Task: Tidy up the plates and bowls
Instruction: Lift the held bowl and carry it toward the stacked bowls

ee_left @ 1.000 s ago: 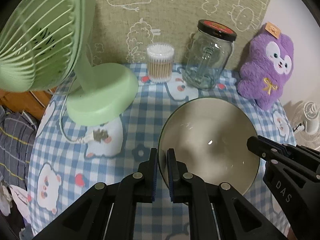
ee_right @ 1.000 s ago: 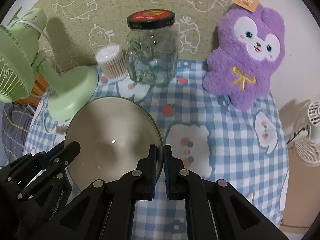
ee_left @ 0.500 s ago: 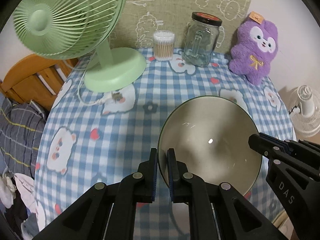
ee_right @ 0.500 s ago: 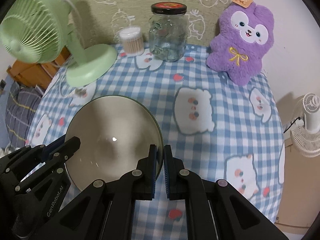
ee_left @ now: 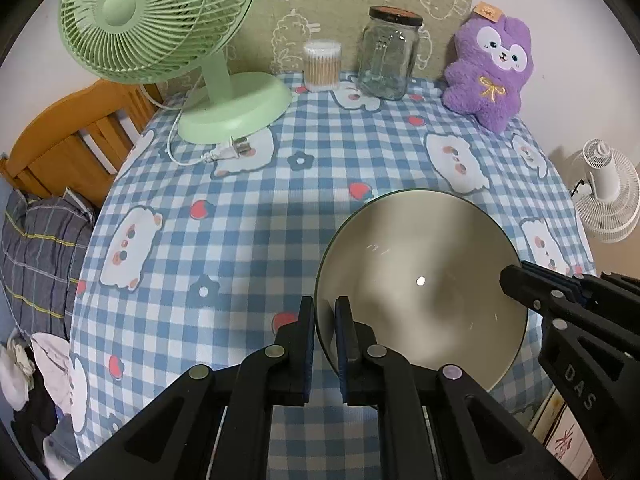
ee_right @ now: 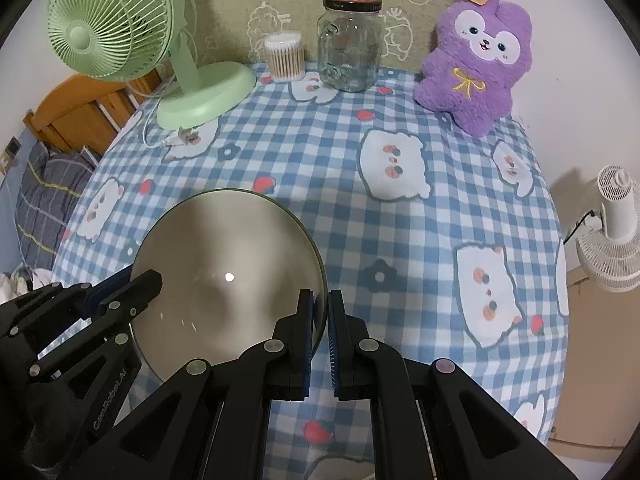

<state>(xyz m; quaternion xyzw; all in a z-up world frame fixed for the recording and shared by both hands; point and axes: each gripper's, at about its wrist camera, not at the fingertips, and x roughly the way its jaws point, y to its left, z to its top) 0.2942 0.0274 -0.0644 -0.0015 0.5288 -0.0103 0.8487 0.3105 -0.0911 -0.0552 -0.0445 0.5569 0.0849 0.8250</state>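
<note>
Left wrist view shows you carrying the bowl (ee_left: 420, 280) above the near part of the worktop (ee_left: 248, 216), well apart from the green fan (ee_left: 160, 24) at the far left. Over the last second the fan, the jar and the plush have shrunk toward the back while the bowl kept its place between your claws, so you have drawn it back across the cloth, lifted and not yet set down. No plate or other bowl shows in either view, so judge the carry as still in its middle stretch; where it should land I cannot tell.

Your left claw (ee_left: 323, 320) is pinching the bowl's left rim, one pad inside and one outside. Your right claw (ee_right: 319, 316) is pinching the opposite rim the same way, on the side away from the fan.

Left wrist view alone gives you the fan's plug (ee_left: 228, 154) lying just in front of the fan's base. Right wrist view alone gives you the open cloth to the right, toward the purple plush (ee_right: 476, 52), and more of the glass jar (ee_right: 350, 44) beside the swab tub (ee_right: 285, 56).
</note>
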